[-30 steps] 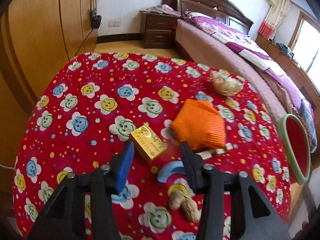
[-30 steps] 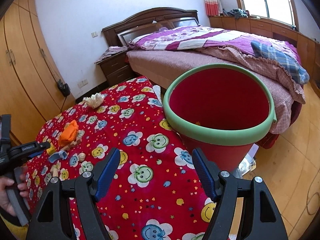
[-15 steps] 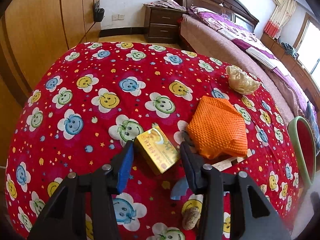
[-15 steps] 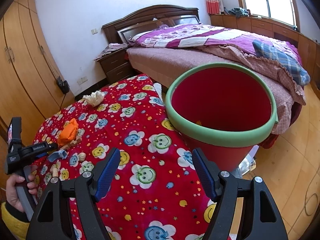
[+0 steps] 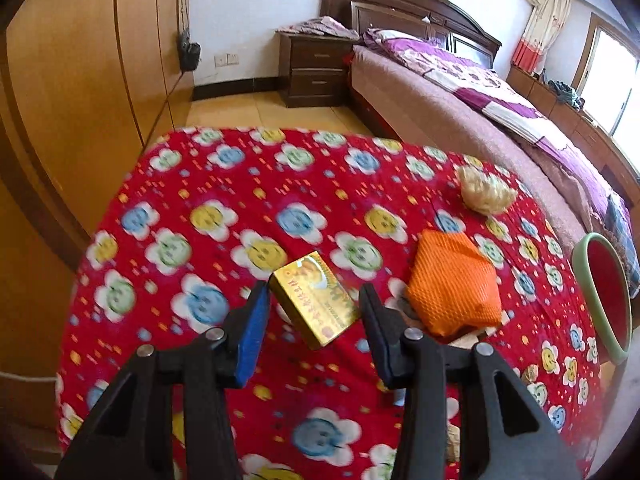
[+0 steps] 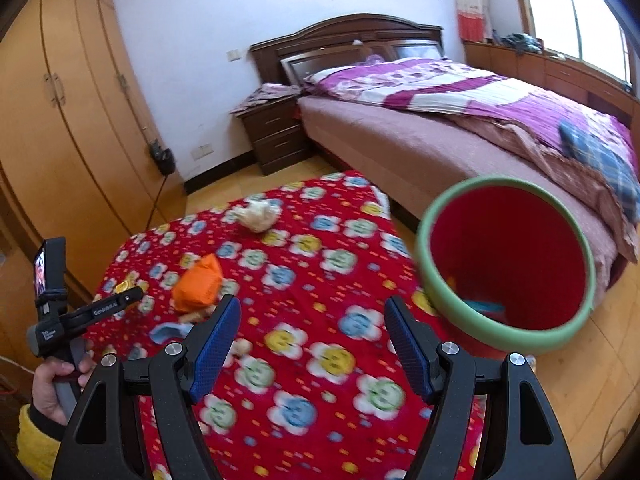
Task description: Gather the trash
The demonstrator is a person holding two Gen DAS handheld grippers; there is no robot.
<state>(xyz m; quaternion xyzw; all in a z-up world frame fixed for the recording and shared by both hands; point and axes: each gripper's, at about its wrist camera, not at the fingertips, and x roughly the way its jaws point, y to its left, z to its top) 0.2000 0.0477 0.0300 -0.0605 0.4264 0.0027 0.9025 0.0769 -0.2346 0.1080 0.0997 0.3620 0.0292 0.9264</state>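
the left gripper (image 5: 312, 308) hangs over the red flowered tablecloth (image 5: 208, 184) with the small yellow box (image 5: 314, 300) sitting between its fingers. the jaws are half spread – the blue pad on one side looks just beside the box's corner, the other pad stands a little apart, so nothing is pinched yet. the box seems to lie flat on the cloth and skewed, one corner pointing toward the camera.

to do this pickup well, i would square the fingers to the box's two long faces before closing, so that it does not twist out, and go low enough to catch its sides and not only the top edge.

the right gripper (image 6: 312, 340) is empty, jaws wide, near the red bin with the green rim (image 6: 496, 328) – the likely drop point. the orange mesh bag (image 5: 452, 284) and crumpled pale paper (image 5: 484, 196) wait on the table.
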